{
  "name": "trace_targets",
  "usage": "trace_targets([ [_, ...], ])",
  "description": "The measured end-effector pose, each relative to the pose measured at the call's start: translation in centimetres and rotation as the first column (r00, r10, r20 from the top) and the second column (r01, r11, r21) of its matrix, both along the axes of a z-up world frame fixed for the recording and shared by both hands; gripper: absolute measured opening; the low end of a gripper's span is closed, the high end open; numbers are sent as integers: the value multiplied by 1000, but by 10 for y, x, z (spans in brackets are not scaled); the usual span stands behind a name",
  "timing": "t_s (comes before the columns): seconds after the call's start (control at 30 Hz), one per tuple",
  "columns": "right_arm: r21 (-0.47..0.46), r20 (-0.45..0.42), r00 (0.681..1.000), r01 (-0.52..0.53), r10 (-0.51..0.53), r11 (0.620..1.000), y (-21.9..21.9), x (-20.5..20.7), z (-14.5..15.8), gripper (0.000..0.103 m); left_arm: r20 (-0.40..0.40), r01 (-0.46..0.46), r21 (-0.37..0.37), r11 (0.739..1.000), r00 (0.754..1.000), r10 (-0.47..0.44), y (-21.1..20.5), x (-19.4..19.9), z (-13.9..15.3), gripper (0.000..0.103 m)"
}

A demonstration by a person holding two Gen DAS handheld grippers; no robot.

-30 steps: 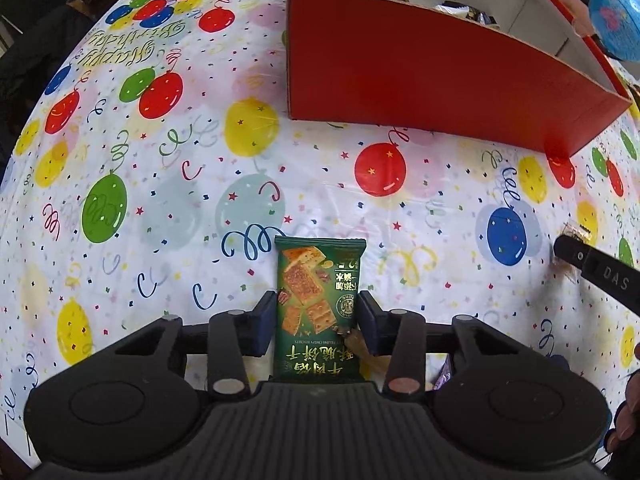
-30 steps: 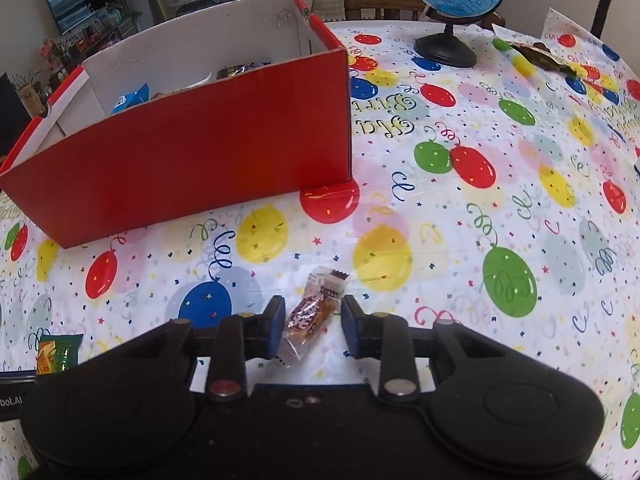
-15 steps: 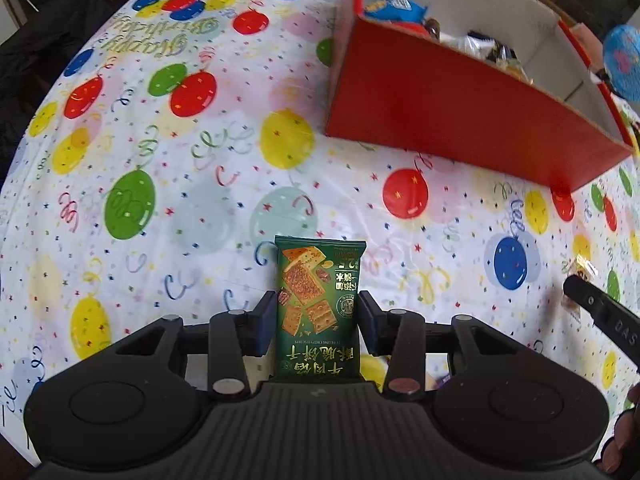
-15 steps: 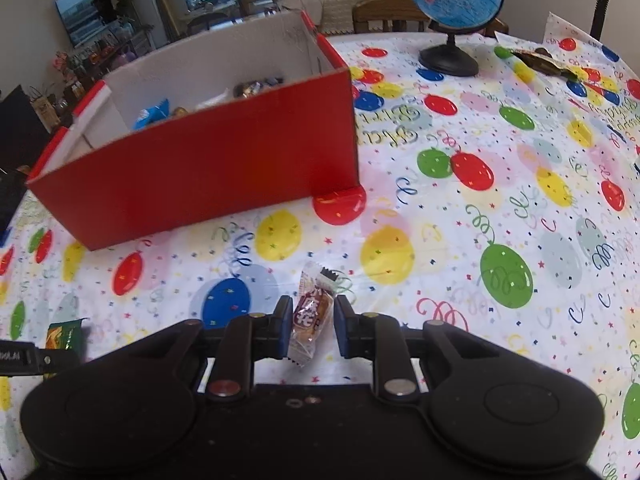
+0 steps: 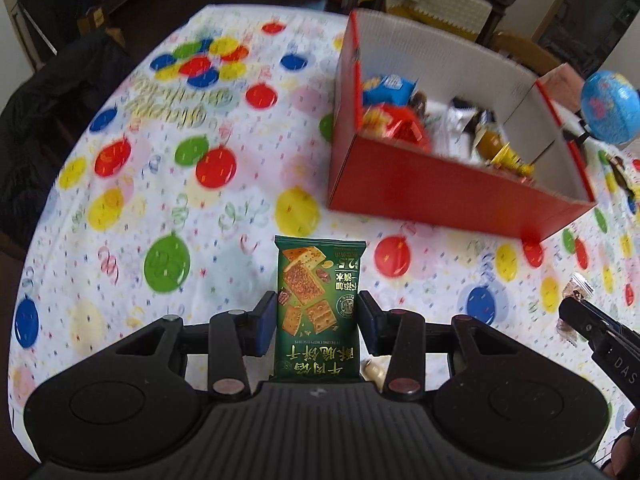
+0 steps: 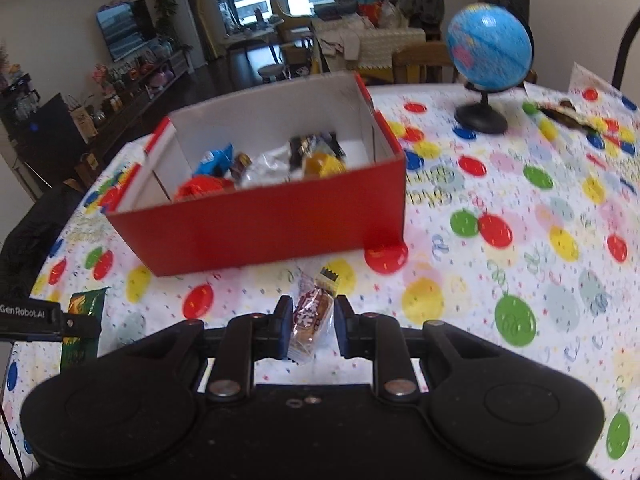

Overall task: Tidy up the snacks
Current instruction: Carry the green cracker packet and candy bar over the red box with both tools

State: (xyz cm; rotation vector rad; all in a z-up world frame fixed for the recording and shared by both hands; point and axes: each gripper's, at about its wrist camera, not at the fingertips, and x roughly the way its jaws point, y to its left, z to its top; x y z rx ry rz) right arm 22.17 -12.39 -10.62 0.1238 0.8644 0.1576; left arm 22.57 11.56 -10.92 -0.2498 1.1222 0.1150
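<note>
Left wrist view: a green biscuit packet (image 5: 318, 312) is clamped between the pads of the left tool (image 5: 319, 322), standing lengthwise along the fingers and projecting ahead of them. Right wrist view: a small wrapped candy bar (image 6: 310, 318) is pinched in the tightly closed right tool (image 6: 310, 326), its clear wrapper end hanging below the pads. Both snacks appear to be carried clear of the balloon-patterned table (image 6: 520, 240).

A red box (image 6: 264, 224) with a white interior lies ahead of each tool: ahead and to the right of the left tool, ahead and slightly to the left of the right one. Several snacks are already inside it, heaped in the middle, with bare floor at the end nearer the right tool. A globe (image 6: 490, 46) stands beyond the box, ahead and to the right of the right tool.

The step in hand is judged to be the carry to the box. It would be done well if each tool were brought over the near red wall with margin, so that the projecting packet and the dangling wrapper are not caught on the rim. Release is best delayed until the snack is fully over the opening, and the two tools are best kept apart, each over its own end.
</note>
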Motion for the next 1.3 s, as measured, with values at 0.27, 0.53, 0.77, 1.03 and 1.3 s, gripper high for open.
trace_targets([
  [0.27, 3, 89, 996, -21, 21, 1000, 3, 11, 35, 20, 105, 68, 5, 998, 992, -68, -8, 13, 39, 42],
  [0.53, -7, 144, 989, -37, 37, 999, 6, 28, 56, 20, 182, 121, 40, 992, 975, -127, -20, 33, 68, 42],
  [0.77, -18, 169, 984, -48, 50, 999, 8, 50, 65, 20, 214, 150, 76, 986, 963, -163, -31, 58, 81, 42],
  [1.03, -39, 179, 980, -82, 88, 996, 13, 78, 68, 20, 216, 185, 98, 978, 955, -202, -40, 90, 80, 42],
  [1.3, -48, 153, 981, -114, 120, 992, 19, 109, 57, 20, 191, 203, 123, 971, 956, -224, -48, 124, 65, 42],
])
